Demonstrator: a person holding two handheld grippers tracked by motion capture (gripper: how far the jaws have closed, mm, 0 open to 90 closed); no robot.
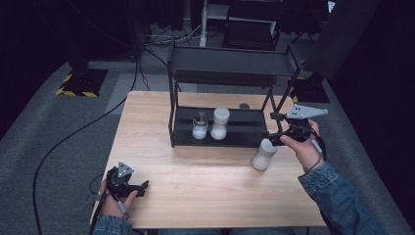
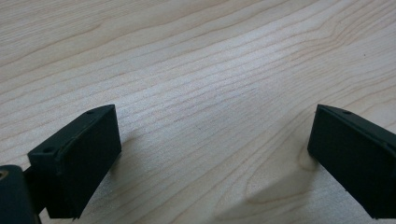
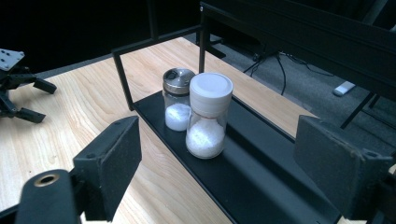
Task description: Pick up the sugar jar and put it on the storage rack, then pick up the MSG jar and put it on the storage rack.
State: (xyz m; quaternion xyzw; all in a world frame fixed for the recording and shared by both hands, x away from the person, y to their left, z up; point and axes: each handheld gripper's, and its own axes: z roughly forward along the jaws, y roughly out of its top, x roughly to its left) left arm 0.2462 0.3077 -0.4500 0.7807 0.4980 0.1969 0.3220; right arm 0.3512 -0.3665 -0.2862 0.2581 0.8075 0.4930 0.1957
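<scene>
Right hand-held gripper [image 1: 272, 136], frame right: jaws wide apart, nothing between, just above white jar [image 1: 263, 154] on table [image 1: 195, 176]. Left hand-held gripper [image 2: 210, 154] wide, empty.

Two salt jars [image 1: 210, 125] stand touching on the black rack's [image 1: 254, 132] lower shelf on the wooden table [image 1: 195, 176]

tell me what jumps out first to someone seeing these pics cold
A black two-tier rack stands at the table's far side, with two jars of white powder on its lower shelf: a metal-capped jar beside a white-lidded jar. A third white jar stands on the wood by the right gripper, off the rack's right end.
</scene>
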